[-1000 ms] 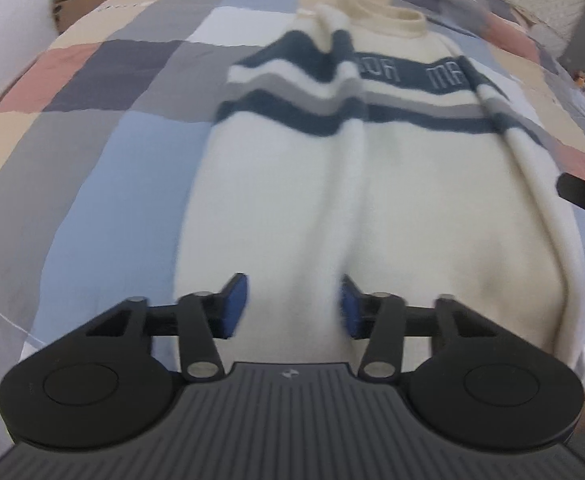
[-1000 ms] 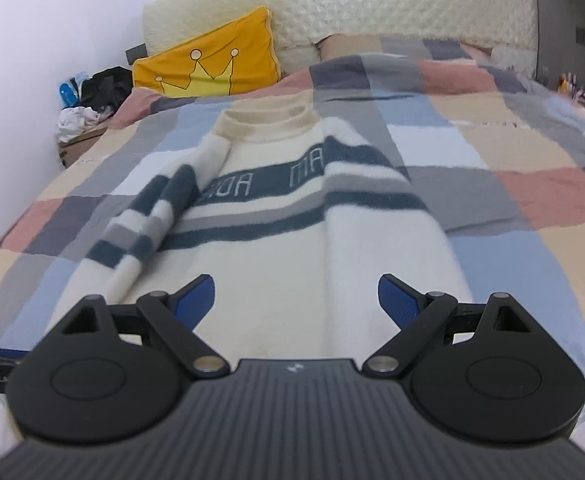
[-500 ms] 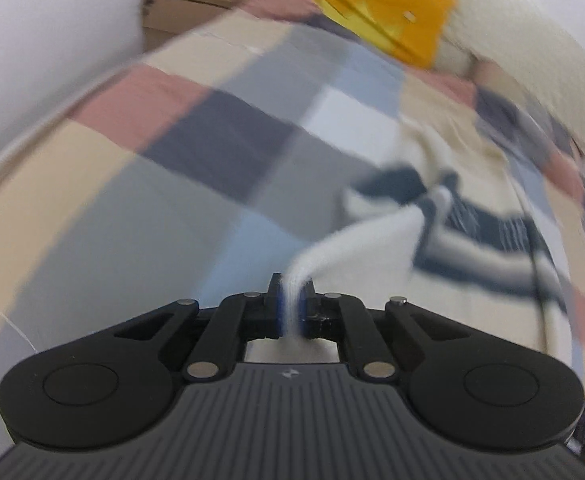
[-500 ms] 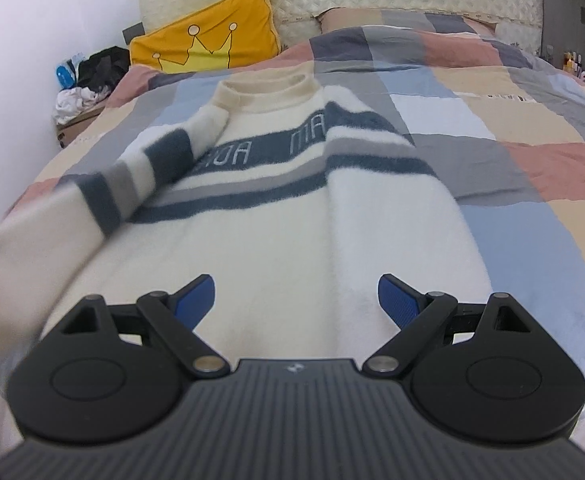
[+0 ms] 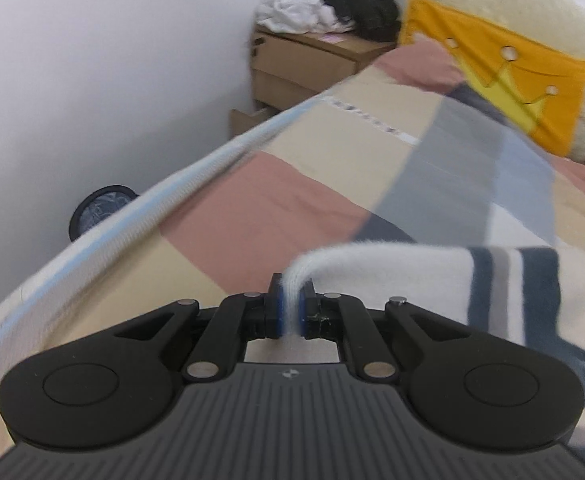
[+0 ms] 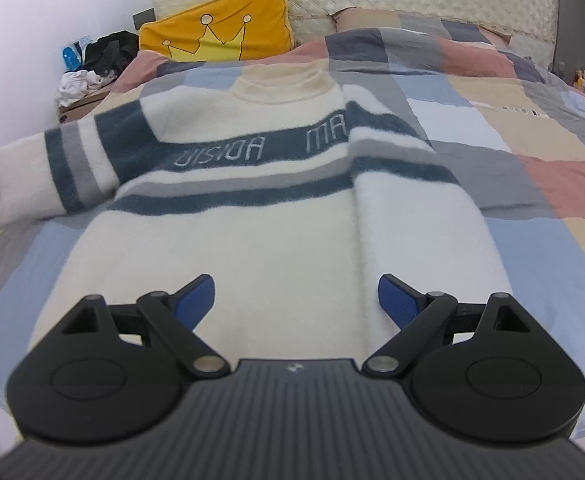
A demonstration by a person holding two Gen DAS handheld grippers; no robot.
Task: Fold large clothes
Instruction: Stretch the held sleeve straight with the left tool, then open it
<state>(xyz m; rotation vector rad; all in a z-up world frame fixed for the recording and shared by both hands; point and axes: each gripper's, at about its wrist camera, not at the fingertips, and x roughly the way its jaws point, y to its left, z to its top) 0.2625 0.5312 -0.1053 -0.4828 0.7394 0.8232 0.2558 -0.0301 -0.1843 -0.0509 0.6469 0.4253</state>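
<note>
Over on the left wrist view, my left gripper (image 5: pixel 290 306) is pinched tight on the cuff end of the sweater's sleeve (image 5: pixel 432 276), which stretches away to the right with its navy and grey bands showing above the patchwork bedspread (image 5: pixel 252 200); beyond lie the bed's edge, a cardboard box (image 5: pixel 308 60) heaped with clothes, and the yellow crown pillow (image 5: pixel 504 76). A second ago this gripper was half spread over the sweater's body with the sleeve lying across the chest; its jaws have since closed on the sleeve and I have drawn it out sideways. Through the right wrist view, my right gripper (image 6: pixel 296 300) stands wide apart with nothing between its blue pads, hovering over the lower front of the sweater (image 6: pixel 276 240), which lies flat on its back mid-bed, collar toward the headboard. That sleeve now reaches out to the left edge, where earlier it lay draped over the chest. I judge the folding barely begun: the garment is only being laid out, and every fold is yet to come.
</note>
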